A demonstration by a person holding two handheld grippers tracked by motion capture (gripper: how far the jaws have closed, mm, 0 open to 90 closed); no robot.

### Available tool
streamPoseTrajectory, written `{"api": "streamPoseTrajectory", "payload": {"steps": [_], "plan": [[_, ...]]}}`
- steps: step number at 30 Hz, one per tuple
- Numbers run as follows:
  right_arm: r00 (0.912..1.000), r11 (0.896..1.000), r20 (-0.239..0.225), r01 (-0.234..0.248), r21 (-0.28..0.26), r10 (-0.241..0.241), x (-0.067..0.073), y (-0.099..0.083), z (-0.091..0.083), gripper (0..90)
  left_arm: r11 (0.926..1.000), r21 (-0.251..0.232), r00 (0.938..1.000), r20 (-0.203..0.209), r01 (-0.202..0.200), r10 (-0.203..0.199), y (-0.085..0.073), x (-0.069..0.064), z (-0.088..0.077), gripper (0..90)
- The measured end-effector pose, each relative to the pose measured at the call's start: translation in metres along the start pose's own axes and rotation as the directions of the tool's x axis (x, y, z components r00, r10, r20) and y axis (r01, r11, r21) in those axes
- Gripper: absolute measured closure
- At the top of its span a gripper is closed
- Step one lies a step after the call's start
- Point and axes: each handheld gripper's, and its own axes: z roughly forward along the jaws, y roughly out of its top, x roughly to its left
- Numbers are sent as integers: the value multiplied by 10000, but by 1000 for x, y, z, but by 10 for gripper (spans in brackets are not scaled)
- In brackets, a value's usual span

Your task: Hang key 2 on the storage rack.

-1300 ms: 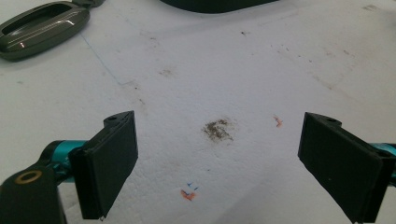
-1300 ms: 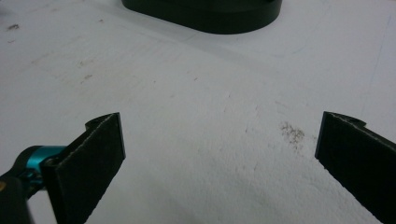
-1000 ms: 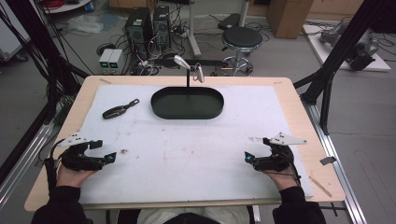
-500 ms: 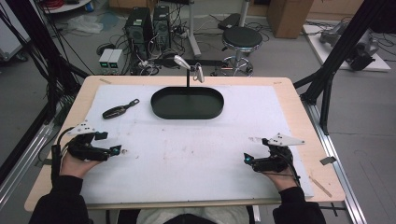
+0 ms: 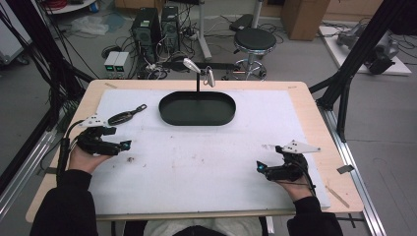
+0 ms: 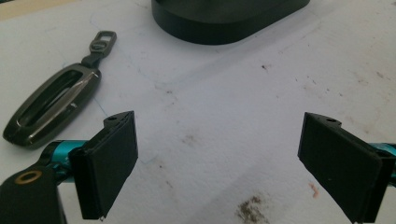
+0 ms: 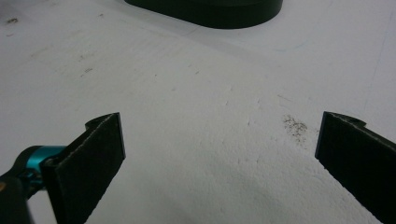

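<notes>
A dark, slim key-fob-like object [image 5: 127, 116] with a ring at its far end lies on the white mat, left of a black oval tray [image 5: 196, 108]. My left gripper [image 5: 125, 145] hovers just short of the fob, open and holding nothing. In the left gripper view the fob [image 6: 53, 105] lies ahead and to the left of the left gripper [image 6: 224, 168], and the tray [image 6: 224, 18] is at the top. My right gripper [image 5: 259, 168] rests near the front right of the mat, open and holding nothing. In the right gripper view, bare mat lies between the jaws of the right gripper [image 7: 219, 163], and the tray [image 7: 210, 11] is far ahead.
The white mat [image 5: 206, 162] covers most of the wooden table [image 5: 314, 123] and carries small dark stains. A thin black stand [image 5: 198, 81] with two small heads rises behind the tray. A stool [image 5: 254, 42] and computer towers [image 5: 157, 22] stand on the floor beyond.
My left gripper has moved forward and slightly right, toward the key-fob-like object. The right gripper has stayed in place.
</notes>
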Motion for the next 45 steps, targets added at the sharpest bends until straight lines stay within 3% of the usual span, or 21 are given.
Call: {"api": "streamPoseTrajectory", "payload": {"steps": [8,10,15,21,23,27,32,34,40,45], "plan": [[10000,10000,-13,-21,42,21,0,-4,1,7,9999,-57,9997,-226,104,-106,12,14,1,125],[10000,10000,-23,-63,58,63,0,-3,1,8,9991,393,9992,-361,-133,147,14,20,4,125],[9999,9999,-32,-116,61,117,0,-3,1,7,9995,263,9995,-263,158,-151,18,34,10,125],[9997,9997,19,-250,32,250,-3,-4,1,8,9973,708,9994,-287,-176,196,27,41,20,125],[9996,9996,-21,-269,37,269,-2,-4,1,8,9977,666,9997,-169,-144,155,29,43,24,125],[9997,9997,-32,-255,25,255,-2,-4,1,8,9942,1053,9996,-167,-214,232,32,46,30,125],[9996,9996,-45,-279,21,279,-2,-4,1,8,9929,1152,9995,134,-312,299,44,52,33,125],[9996,9996,-55,-276,15,276,-2,-4,1,8,9898,1345,9989,68,-475,470,50,55,36,125],[9996,9996,-50,-264,77,264,-1,-4,1,8,9856,1657,9986,452,-342,271,64,66,44,125],[9996,9996,-76,-261,105,262,-2,-5,1,8,9770,2101,9969,763,-360,203,75,74,54,128]]}}
